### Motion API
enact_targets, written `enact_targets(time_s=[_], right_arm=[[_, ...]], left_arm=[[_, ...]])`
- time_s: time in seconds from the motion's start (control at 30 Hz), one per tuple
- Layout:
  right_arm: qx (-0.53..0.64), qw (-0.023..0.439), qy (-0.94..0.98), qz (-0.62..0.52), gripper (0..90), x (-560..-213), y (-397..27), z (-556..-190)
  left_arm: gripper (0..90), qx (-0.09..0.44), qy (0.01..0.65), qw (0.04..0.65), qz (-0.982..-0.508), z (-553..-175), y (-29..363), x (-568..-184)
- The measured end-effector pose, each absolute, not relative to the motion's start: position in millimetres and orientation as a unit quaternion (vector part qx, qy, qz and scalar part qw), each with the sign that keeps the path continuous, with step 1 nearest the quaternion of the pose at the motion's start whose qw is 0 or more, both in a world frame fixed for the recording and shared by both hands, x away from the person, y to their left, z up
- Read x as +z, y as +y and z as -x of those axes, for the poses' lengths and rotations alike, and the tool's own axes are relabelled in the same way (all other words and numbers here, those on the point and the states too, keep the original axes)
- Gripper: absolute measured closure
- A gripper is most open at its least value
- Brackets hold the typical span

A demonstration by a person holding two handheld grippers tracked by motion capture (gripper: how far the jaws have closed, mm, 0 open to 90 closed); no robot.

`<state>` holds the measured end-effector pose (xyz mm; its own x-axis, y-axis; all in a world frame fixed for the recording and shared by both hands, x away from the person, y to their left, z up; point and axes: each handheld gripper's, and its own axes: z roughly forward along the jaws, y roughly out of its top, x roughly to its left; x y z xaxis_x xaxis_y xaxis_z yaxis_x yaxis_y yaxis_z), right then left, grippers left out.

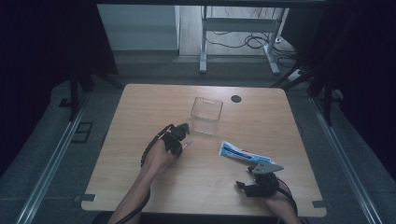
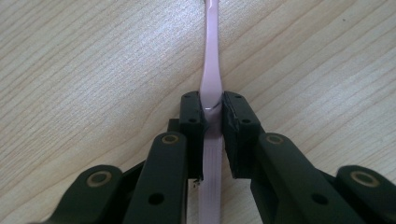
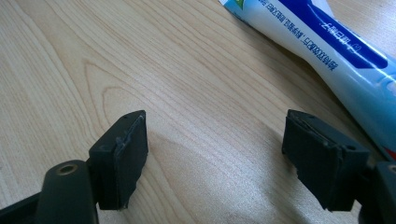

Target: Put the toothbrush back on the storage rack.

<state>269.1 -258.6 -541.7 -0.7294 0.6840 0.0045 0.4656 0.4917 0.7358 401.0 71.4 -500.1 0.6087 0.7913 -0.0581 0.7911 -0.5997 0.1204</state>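
A pink toothbrush (image 2: pixel 208 70) lies along the wooden table, and my left gripper (image 2: pixel 212 114) is shut on its handle. From above, that left gripper (image 1: pixel 180 135) sits near the table's middle, just left of a clear plastic box (image 1: pixel 206 115); the toothbrush (image 1: pixel 187 143) pokes out beside it. A blue-and-white toothpaste tube (image 1: pixel 243 153) lies right of centre. My right gripper (image 1: pixel 250 179) stands open near the front edge, below the tube. In its own view the right gripper (image 3: pixel 215 154) has bare wood between its fingers, with the toothpaste tube (image 3: pixel 336 56) at the upper right.
The wooden table (image 1: pixel 140 107) has a round black cable port (image 1: pixel 236 98) at the back. Beyond it stand a white desk frame (image 1: pixel 243 28) and floor cables. Rails run along both sides of the table.
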Motion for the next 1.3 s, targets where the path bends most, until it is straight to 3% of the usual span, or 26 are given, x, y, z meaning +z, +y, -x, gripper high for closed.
enact_targets(time_s=[0.57,1.3], right_arm=[[0.374,0.146,0.851,-0.338,22.6,-542,-259,-269],[0.374,0.146,0.851,-0.337,22.6,-542,-259,-269]], left_arm=[[78.8,0.011,0.406,0.134,-0.904,-403,76,-464],[78.8,0.07,0.377,0.207,-0.9,-407,68,-410]])
